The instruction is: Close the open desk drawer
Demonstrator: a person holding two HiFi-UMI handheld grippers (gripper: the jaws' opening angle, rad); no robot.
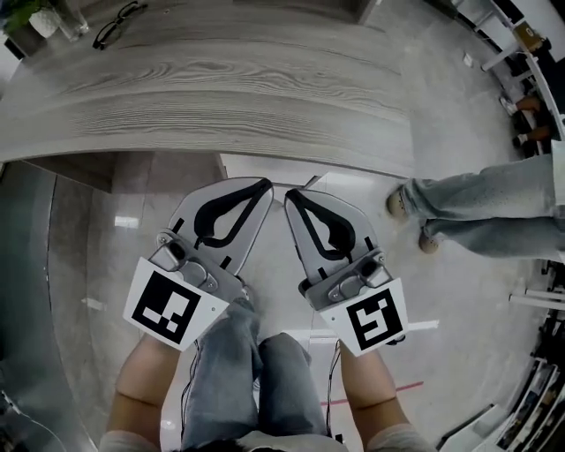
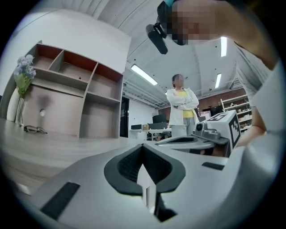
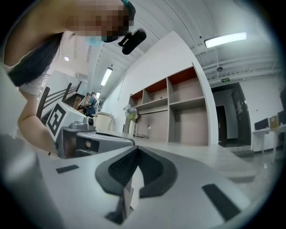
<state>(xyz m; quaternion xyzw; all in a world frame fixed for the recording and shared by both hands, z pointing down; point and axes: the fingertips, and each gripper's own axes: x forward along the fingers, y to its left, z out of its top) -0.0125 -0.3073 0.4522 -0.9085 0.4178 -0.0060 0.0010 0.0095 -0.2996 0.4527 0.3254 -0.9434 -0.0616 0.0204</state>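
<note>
Both forearms reach forward over the person's knees. They hold the grey left gripper (image 1: 263,185) (image 2: 143,147) and the grey right gripper (image 1: 291,196) (image 3: 136,150) side by side. The tips are close together and aimed at the front edge of the grey wood-grain desk (image 1: 221,97). Each pair of jaws is pressed together at the tips with nothing between them.

Just beyond the tips, what looks to be the flat white drawer (image 1: 243,165) juts slightly from under the desk edge. The grippers cover part of it, and its inside cannot be seen.

Behind the desktop, the tall open shelf unit (image 2: 76,89) (image 3: 178,112) shows only back panels in its compartments. Black-rimmed glasses (image 1: 119,22) lie on the far side of the desk, near a vase of pale flowers (image 2: 22,85).
</note>
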